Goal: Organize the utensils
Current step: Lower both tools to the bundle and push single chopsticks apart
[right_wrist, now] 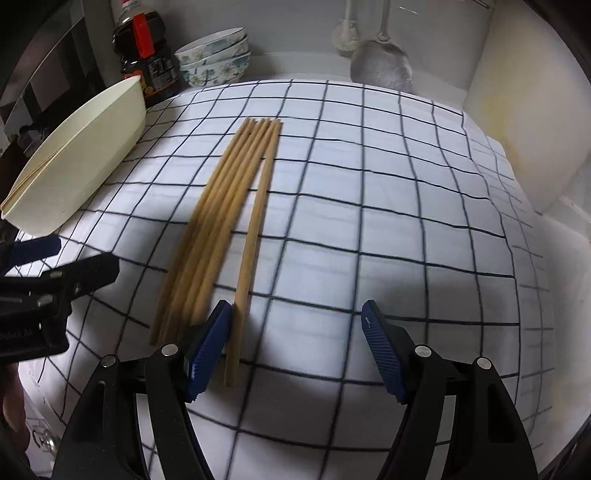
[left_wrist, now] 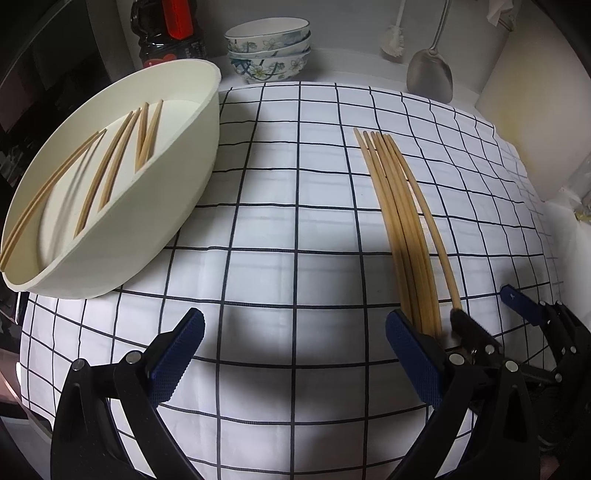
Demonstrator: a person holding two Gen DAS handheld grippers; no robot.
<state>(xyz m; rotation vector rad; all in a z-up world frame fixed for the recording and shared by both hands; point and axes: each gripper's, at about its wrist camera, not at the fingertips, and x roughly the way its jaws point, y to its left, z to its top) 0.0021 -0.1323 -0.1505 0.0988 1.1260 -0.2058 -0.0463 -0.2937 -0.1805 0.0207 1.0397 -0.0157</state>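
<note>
Several wooden chopsticks (left_wrist: 399, 221) lie in a bundle on the checked cloth (left_wrist: 295, 229), right of centre. My left gripper (left_wrist: 299, 354) is open above the cloth, and its right finger sits at the bundle's near ends. A cream oval holder (left_wrist: 177, 192) at the left has several chopsticks standing in its slots. In the right wrist view one chopstick (right_wrist: 255, 221) lies apart from the bundle (right_wrist: 218, 206). It is just inside the left finger of my open right gripper (right_wrist: 297, 350), with the bundle outside that finger. The right gripper (left_wrist: 487, 314) also shows in the left wrist view.
Stacked floral bowls (left_wrist: 267, 48) and a dark sauce bottle (left_wrist: 166, 33) stand behind the holder. A metal spatula (left_wrist: 430, 77) and a white brush (left_wrist: 393, 42) hang at the back wall. A pale wall (left_wrist: 524, 122) borders the cloth on the right.
</note>
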